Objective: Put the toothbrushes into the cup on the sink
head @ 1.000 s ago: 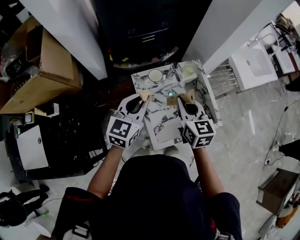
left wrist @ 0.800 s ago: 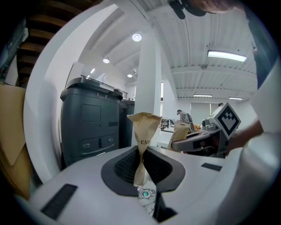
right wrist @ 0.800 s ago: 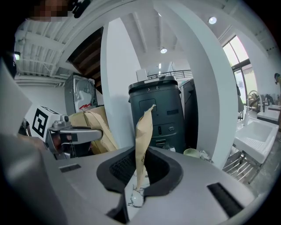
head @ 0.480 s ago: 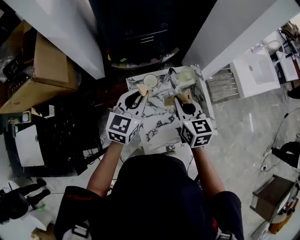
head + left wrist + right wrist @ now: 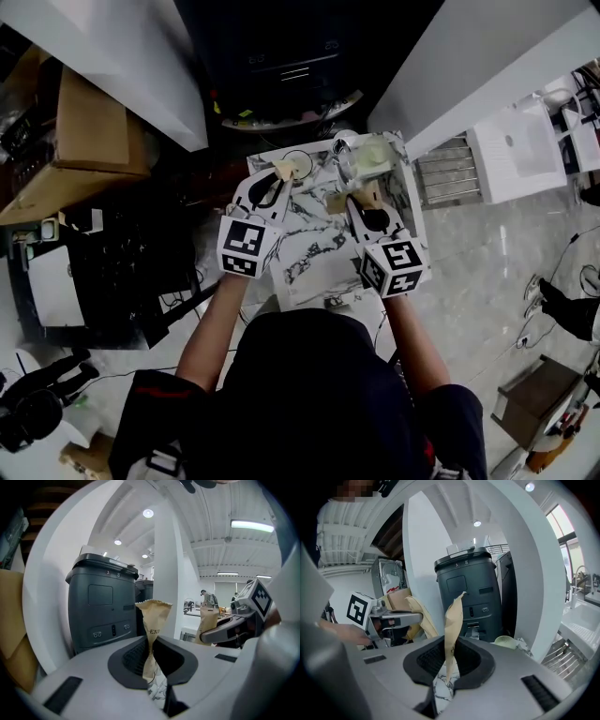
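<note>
Both grippers moved up the marble sink top (image 5: pixel 319 253). Left gripper (image 5: pixel 279 180) is clamped on a paper-wrapped toothbrush (image 5: pixel 152 630), its tip now beside the cup (image 5: pixel 309 161). Right gripper (image 5: pixel 356 200) is clamped on a second wrapped toothbrush (image 5: pixel 452 630).

surface: small white marble worktop (image 5: pixel 314 253), dark veins | on it, far edge: round cup (image 5: pixel 299 163) at left, pale green bowl (image 5: pixel 373 153) at right, well apart | worktop stands on pale glossy floor (image 5: pixel 487 253)
</note>
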Demonstrator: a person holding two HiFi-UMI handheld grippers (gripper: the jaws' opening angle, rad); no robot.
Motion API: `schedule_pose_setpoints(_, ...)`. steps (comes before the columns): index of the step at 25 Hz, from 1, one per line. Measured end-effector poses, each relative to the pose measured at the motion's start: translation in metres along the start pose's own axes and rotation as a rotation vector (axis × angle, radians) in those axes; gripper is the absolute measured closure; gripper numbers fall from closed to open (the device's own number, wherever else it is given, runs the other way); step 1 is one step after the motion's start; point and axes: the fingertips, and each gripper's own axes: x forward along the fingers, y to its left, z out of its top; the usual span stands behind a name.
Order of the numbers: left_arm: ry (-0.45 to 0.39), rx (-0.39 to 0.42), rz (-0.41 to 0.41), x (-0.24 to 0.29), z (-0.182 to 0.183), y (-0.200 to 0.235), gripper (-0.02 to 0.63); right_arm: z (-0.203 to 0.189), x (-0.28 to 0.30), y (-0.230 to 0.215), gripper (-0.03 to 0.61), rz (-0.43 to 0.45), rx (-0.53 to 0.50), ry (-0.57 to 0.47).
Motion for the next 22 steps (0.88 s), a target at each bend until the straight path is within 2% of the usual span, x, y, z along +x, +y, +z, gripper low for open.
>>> schedule_pose_setpoints(4,0.010,-0.019,0.025,0.016,-0.007,0.009,0.575,-0.003,0.003,-0.006,0.517,0.009,0.016,0.012)
schedule_pose_setpoints(9,0.043,0.001,0.038,0.032,-0.023,0.014,0.575,-0.008,0.005,-0.010,0.517,0.014,0.026,0.023)
schedule_pose_setpoints(22,0.102,-0.074,0.048,0.049,-0.067,0.016,0.575,-0.019,0.010,-0.010,0.517,0.017,0.028,0.054)
